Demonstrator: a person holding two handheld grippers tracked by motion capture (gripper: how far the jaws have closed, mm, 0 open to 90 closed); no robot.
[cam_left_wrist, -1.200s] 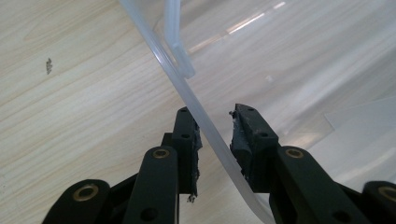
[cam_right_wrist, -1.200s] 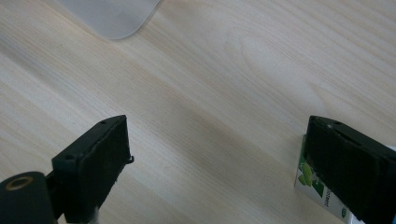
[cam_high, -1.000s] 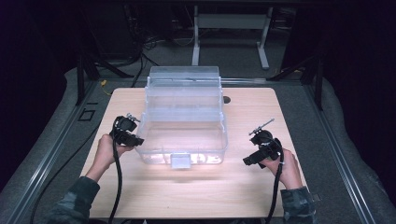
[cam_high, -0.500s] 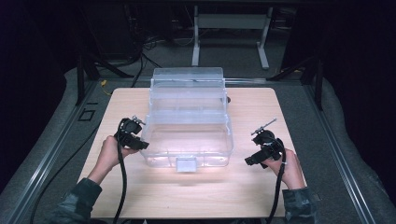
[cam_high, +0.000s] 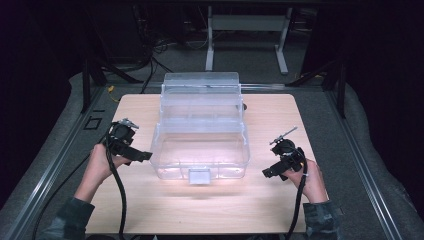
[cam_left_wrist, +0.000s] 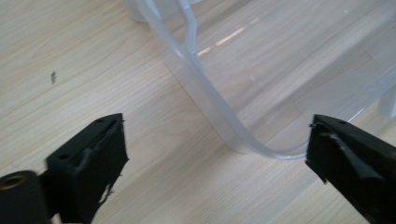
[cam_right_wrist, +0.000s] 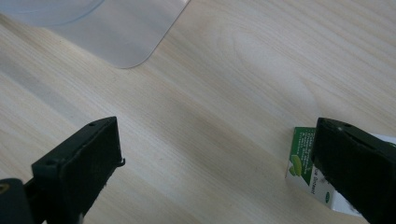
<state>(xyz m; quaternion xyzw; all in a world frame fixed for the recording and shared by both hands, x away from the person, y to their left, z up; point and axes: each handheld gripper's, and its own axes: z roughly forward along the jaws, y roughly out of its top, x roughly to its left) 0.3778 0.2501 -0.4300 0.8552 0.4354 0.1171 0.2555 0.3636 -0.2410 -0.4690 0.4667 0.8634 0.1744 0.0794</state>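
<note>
The clear plastic box (cam_high: 200, 145) sits mid-table, at three o'clock of the left gripper (cam_high: 142, 156), whose jaws have just opened empty, so lift away slowly; the right gripper (cam_high: 267, 172) waits wide open

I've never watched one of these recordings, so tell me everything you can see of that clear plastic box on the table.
The clear plastic box looks like see-through, colourless plastic with rounded corners and a thick rim. Its lid stands open, tipped up at the far side, and a small latch tab sits at the near front. It looks empty and rests flat on the middle of the wooden table. Neither gripper touches it.
</note>
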